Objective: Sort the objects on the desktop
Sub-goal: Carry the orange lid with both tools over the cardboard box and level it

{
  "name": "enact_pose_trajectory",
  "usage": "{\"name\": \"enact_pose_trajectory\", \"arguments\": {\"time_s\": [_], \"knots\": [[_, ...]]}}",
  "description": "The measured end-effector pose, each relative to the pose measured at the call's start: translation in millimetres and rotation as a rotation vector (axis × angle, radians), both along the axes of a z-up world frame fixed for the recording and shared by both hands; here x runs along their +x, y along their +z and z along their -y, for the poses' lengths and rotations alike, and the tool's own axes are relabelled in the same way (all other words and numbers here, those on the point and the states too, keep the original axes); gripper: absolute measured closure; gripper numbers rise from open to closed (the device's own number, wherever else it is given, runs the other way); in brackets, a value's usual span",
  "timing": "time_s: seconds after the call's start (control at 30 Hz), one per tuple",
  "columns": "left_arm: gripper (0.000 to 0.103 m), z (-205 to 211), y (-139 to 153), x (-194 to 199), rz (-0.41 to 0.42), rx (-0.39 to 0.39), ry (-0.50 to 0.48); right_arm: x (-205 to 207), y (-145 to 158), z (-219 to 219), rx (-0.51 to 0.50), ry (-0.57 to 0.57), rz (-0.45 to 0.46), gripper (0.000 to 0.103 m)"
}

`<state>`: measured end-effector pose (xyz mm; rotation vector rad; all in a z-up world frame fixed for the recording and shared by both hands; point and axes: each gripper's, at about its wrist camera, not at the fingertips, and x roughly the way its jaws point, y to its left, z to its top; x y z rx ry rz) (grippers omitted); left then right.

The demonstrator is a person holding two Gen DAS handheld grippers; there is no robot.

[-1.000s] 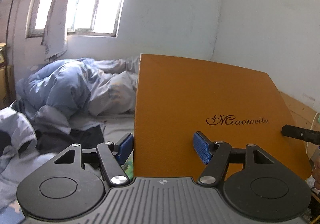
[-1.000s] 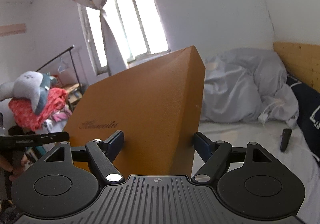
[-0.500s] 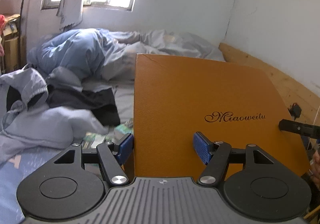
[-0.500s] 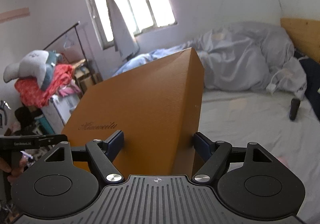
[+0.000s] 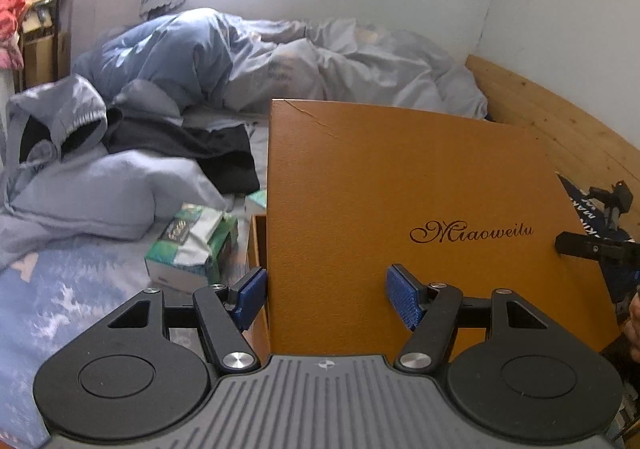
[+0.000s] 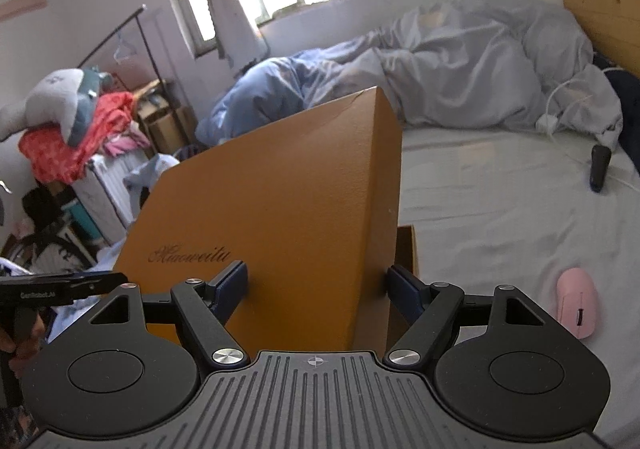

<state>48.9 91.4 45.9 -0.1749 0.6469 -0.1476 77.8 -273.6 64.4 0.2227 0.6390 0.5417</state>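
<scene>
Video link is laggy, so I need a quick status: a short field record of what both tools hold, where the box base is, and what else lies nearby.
left tool: clamped on the orange lid, at its left edge
right tool: clamped on the same lid, across a corner
lid state: tilted, held up, not seated on the base
box base: open, below the lid, on the bed sheet
nearby: green tissue pack beside the base; pink mouse and black remote on the sheet
</scene>
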Motion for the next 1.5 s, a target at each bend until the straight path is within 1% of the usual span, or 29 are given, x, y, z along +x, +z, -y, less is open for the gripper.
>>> {"name": "enact_pose_trajectory", "arguments": {"time_s": [0.13,0.27,0.37,0.6,0.8,0.83,0.87,0.93,1.1,1.17,1.33,1.4,1.5], "knots": [[0.039,3.1,-20.1,2.6,-0.013,-0.011,0.023,4.5,-13.7,-2.8,-0.005,0.006,-0.023,0.024],[0.039,6.5,-34.5,7.9,-0.028,-0.003,0.048,9.0,-27.3,-5.6,-0.009,0.013,-0.045,0.024],[0.039,7.3,-39.9,11.5,-0.042,0.01,0.05,12.4,-37.6,-7.6,-0.013,0.018,-0.062,0.024],[0.036,9.0,-46.1,9.7,-0.034,0.043,0.027,20.3,-61.4,-12.5,-0.02,0.029,-0.102,0.024],[0.034,7.1,-57.3,9.8,-0.055,0.02,0.032,27.1,-81.9,-16.7,-0.027,0.038,-0.136,0.022],[0.034,7.1,-58.4,9.6,-0.056,0.018,0.033,47.0,-85.9,-12.3,-0.033,0.042,-0.14,0.022],[0.033,7.5,-59.2,9.6,-0.058,0.017,0.035,59.3,-87.2,-9.8,-0.043,0.046,-0.14,0.022],[0.031,9.8,-61.4,9.4,-0.068,0.021,0.041,57.2,-85.5,-11.6,-0.06,0.054,-0.136,0.022],[0.026,12.1,-60.7,8.3,-0.072,0.023,0.048,48.1,-75.8,-9.8,-0.053,0.051,-0.125,0.02],[0.026,13.7,-57.5,6.7,-0.061,0.025,0.051,42.4,-70.7,-9.9,-0.059,0.05,-0.104,0.018],[0.025,21.1,-45.1,3.4,-0.001,0.043,0.055,34.3,-59.5,-14.1,-0.095,0.071,-0.04,0.018],[0.025,25.6,-42.0,6.2,0.017,0.051,0.037,36.7,-58.1,-19.3,-0.112,0.092,-0.025,0.018],[0.025,35.2,-44.4,17.7,0.019,0.079,0.0,46.4,-60.8,-30.5,-0.143,0.13,-0.016,0.018]]}}
